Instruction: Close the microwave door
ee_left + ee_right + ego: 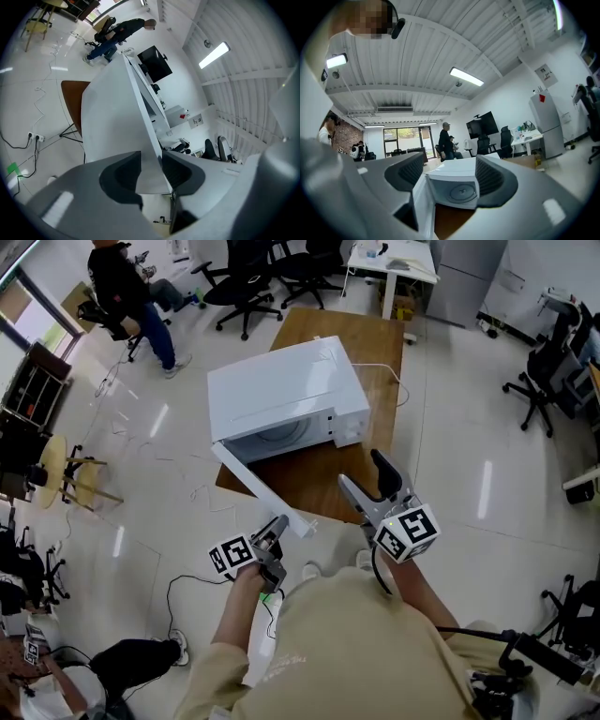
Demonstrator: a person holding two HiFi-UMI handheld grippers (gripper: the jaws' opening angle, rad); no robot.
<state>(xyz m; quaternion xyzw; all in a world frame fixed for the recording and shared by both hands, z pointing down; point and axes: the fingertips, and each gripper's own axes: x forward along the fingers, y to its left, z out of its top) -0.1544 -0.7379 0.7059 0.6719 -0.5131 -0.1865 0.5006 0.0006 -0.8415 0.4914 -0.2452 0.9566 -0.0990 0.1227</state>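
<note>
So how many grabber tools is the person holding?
2: the left gripper clamps the microwave door; the right gripper is open near the table. None seem hidden.

No text, label or number is legible anywhere.

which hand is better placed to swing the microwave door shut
Left. The left tongs are clamped on the outer edge of the open microwave door, ready to swing it shut. The right tongs hang open, apart from the door.
</note>
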